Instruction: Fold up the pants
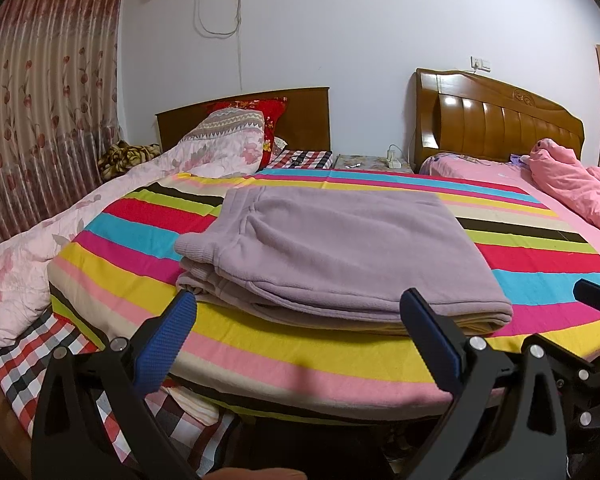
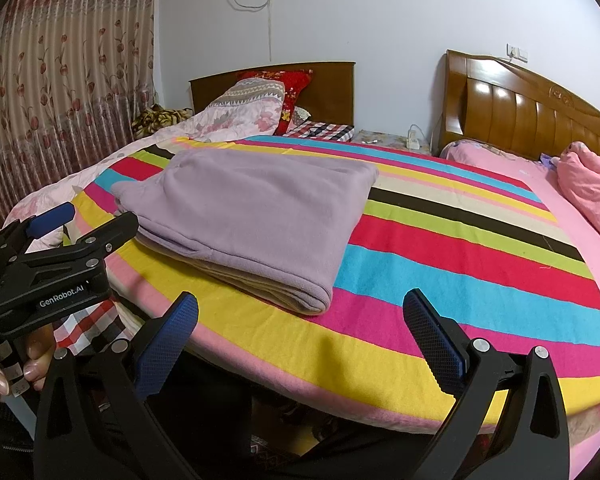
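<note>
The lilac pants (image 1: 340,248) lie folded into a thick rectangle on the striped blanket (image 1: 320,364), with the ribbed waistband at the left. My left gripper (image 1: 298,295) hovers open just in front of the pants' near edge and holds nothing. In the right wrist view the pants (image 2: 252,208) sit left of centre, and my right gripper (image 2: 300,296) stands open and empty near the fold's closest corner. The left gripper (image 2: 88,220) shows there at the left edge, a hand (image 2: 4,372) below it. The right gripper's tip (image 1: 596,298) peeks in at the left view's right edge.
A pink floral quilt (image 1: 40,248) and pillows (image 1: 236,132) pile up at the left by the curtain (image 1: 40,120). A crumpled pink duvet (image 2: 592,192) lies at the right. Two wooden headboards (image 1: 500,120) and a nightstand (image 1: 372,162) stand against the wall.
</note>
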The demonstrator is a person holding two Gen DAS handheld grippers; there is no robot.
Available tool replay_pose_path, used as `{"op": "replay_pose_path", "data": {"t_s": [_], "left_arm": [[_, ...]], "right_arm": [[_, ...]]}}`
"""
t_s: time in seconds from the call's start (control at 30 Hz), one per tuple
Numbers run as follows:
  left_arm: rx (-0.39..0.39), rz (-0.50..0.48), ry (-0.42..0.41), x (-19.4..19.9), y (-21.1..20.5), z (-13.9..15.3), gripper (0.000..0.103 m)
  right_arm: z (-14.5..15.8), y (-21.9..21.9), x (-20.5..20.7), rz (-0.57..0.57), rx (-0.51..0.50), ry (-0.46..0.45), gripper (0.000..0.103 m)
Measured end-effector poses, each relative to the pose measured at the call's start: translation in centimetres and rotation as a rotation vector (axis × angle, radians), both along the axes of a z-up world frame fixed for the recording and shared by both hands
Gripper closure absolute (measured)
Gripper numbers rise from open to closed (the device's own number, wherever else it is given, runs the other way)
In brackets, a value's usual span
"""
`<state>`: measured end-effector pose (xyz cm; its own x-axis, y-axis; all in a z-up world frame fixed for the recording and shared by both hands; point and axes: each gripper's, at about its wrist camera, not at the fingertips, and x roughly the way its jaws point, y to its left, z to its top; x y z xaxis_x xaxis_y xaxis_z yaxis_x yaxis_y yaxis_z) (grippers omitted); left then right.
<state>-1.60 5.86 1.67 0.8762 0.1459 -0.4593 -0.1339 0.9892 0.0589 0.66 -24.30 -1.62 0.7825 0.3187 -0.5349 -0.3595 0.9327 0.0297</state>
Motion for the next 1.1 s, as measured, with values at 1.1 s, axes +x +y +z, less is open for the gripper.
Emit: {"op": "replay_pose_path", "data": {"t_s": [1.1], "left_arm": [[0.005, 0.004, -0.001, -0.06, -0.18, 0.02, 0.001]], "right_arm": [[-0.22, 0.03, -0.5, 0.0, 0.005, 0.006, 0.004]]}}
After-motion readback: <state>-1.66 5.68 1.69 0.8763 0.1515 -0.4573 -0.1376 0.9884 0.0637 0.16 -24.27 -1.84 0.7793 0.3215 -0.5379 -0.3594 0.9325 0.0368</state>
